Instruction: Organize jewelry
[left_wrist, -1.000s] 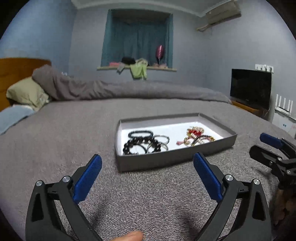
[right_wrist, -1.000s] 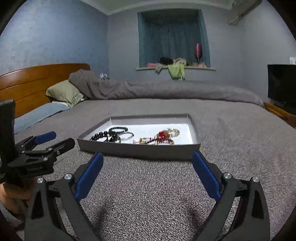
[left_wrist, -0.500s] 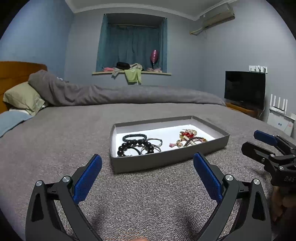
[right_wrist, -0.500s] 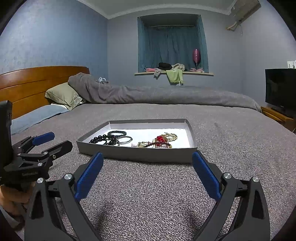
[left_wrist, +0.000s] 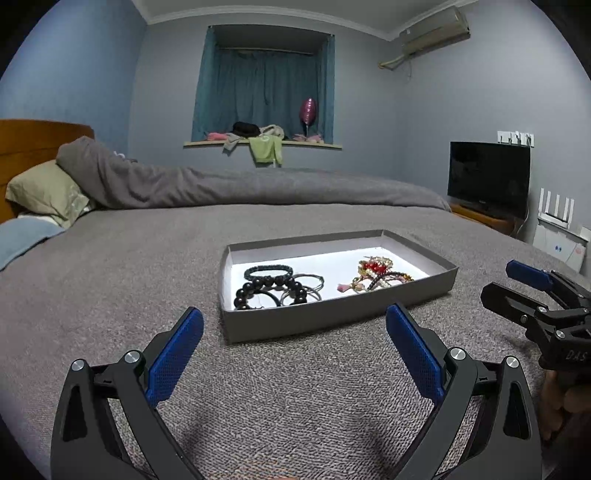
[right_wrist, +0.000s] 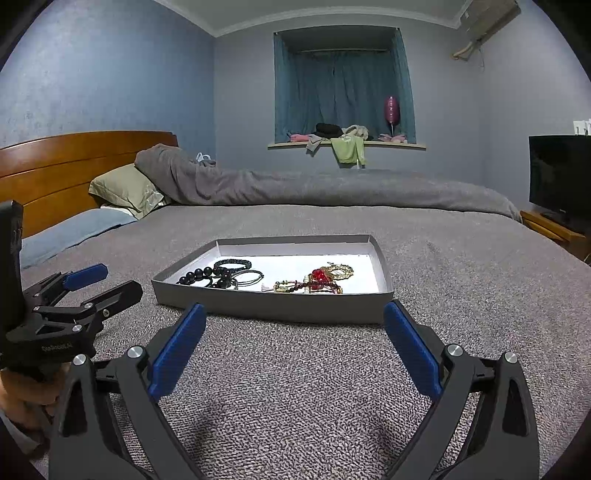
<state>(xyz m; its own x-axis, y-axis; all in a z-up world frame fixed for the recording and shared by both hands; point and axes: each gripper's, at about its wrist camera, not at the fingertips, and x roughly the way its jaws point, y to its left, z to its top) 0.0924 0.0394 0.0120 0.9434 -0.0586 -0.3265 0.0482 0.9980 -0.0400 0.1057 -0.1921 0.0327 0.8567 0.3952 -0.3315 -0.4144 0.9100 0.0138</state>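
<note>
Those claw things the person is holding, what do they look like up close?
Each claw, left and right, is a black plastic frame with cut-out openings, silver screw heads at the joints, and two fingers faced with textured blue pads. Small pale lettering marks the body.

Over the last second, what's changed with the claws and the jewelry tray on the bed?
Both cameras tilted up and eased back a little: the grey tray now sits lower in each view, with more ceiling showing. The left claw and right claw took hold of nothing; both stayed wide open and empty. The black bead bracelets and the red and gold tangle lie in the tray as before.
</note>
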